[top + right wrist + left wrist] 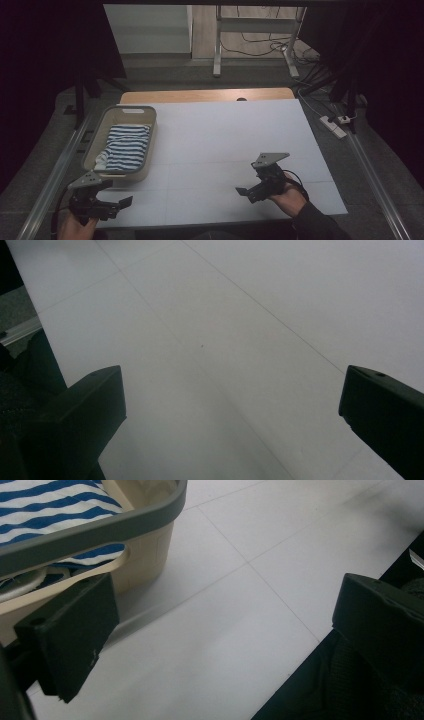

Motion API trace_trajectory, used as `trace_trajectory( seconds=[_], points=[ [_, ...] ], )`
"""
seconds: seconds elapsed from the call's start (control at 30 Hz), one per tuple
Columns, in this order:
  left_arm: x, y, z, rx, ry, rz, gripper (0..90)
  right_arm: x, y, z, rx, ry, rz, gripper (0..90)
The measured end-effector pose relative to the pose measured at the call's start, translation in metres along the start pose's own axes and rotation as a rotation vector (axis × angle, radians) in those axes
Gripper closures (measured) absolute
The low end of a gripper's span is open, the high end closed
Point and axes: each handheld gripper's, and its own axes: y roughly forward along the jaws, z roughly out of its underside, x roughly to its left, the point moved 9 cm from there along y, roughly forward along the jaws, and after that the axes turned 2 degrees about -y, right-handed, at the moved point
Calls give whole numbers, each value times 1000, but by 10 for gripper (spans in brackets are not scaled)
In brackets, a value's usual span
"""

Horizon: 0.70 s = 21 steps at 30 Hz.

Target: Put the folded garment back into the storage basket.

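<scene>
Basket [148,145] hugs table's left edge; both jaws spread over bare top.

The table [225,145] has a white top marked by faint thin lines that cross it in a grid; a strip of bare wood shows along its far edge. On it, at the left near the front corner, stands a beige basket [98,131] with a grey rim, its long side running away from the person. A folded blue-and-white striped cloth [125,145] lies inside the basket. In the left gripper view the basket's near corner [145,555] rests flat on the white top.
</scene>
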Motion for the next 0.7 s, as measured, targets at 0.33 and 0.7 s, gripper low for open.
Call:
trace_trajectory(
  seconds=[0.33, 0.7],
  points=[
    [0, 0, 0, 1, 2, -1, 0, -13, -25, 16, 3, 53, 76, 0],
    [-2, 0, 0, 1, 19, -11, 0, -26, -51, 31, -34, 137, 144, 0]
  ],
)
